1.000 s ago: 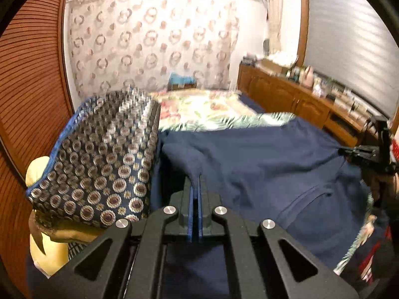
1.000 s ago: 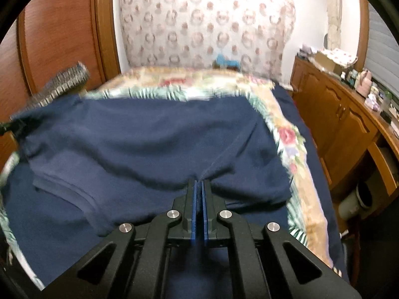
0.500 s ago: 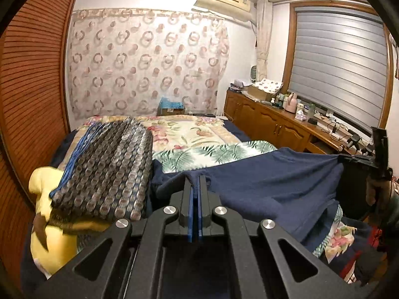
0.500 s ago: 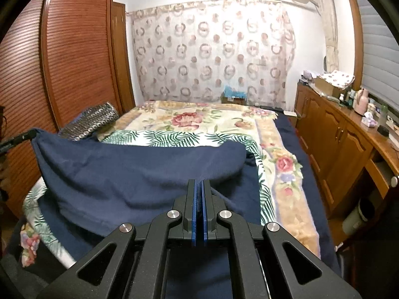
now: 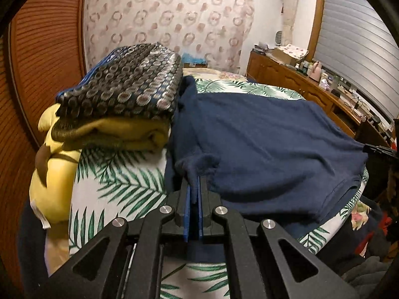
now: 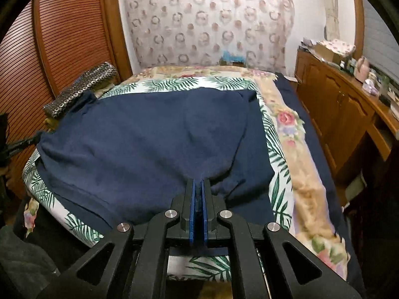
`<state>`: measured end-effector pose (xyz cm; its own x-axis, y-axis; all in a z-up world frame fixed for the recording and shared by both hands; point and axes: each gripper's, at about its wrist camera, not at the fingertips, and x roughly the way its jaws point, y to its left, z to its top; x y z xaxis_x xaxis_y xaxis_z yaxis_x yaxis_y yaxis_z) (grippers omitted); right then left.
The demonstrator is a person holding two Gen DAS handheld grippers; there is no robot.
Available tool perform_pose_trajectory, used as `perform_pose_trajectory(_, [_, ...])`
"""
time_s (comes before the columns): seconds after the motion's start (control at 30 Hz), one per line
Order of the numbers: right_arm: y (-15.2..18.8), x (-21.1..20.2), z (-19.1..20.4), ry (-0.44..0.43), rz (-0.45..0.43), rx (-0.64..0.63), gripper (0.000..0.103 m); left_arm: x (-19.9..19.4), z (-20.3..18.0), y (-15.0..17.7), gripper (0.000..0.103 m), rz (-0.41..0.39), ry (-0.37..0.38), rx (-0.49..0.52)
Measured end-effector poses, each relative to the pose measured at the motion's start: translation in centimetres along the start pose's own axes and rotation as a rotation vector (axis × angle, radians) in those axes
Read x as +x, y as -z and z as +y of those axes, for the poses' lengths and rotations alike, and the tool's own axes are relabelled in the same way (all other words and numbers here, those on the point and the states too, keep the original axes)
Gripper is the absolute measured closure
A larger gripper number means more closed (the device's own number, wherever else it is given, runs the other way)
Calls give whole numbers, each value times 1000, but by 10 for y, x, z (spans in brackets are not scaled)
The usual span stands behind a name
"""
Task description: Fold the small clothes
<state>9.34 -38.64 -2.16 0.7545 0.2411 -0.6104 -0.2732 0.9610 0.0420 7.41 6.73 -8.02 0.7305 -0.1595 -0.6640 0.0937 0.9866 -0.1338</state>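
A navy shirt (image 5: 261,144) lies spread flat across the palm-leaf bedspread (image 5: 112,179), its near hem toward me. My left gripper (image 5: 193,186) is shut on a bunched corner of the shirt at its left near edge. In the right wrist view the same shirt (image 6: 149,144) fills the bed's middle. My right gripper (image 6: 198,182) pinches the shirt's right near edge, and its jaws are opening with the cloth still between the pads. Each gripper shows at the rim of the other's view, the right one (image 5: 379,149) and the left one (image 6: 22,144).
A folded ring-patterned cloth (image 5: 124,89) sits on a yellow bundle (image 5: 112,134) left of the shirt, touching its sleeve. A slatted wooden door (image 5: 37,62) stands at the left, a cluttered wooden cabinet (image 6: 349,104) at the right. More clothes (image 5: 369,236) hang off the bed's near corner.
Half a second ago both grippers held the shirt up, taut above the bed. Both have since sunk and moved forward, and the shirt now lies flat on the bedspread.
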Motion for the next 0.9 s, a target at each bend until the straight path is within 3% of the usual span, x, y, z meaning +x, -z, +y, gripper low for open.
perform_pose_trajectory(0.07, [-1,0,-1,10,-4,10,81,1,2,3,83,6,-24,1])
perform_pose_trajectory(0.13, [-4,-1,-1,21,-16,15,63,-1,3,7,77,2,-28,-1])
perform_pose_trajectory(0.2, [-4,-7,7,19,-36,17,56,-2,9,7,60,0,-26,-16])
perform_pose_trajectory(0.53, [-1,2,29,-41,-66,-15,54,-17,11,-3,53,-84,4,-55])
perform_pose_trajectory(0.73, [-5,25,47,-93,-55,-43,47,8,14,0,49,-17,-29,-66])
perform_pose_trajectory(0.9, [-5,47,61,-128,-28,-72,47,21,22,9,49,27,-38,-90])
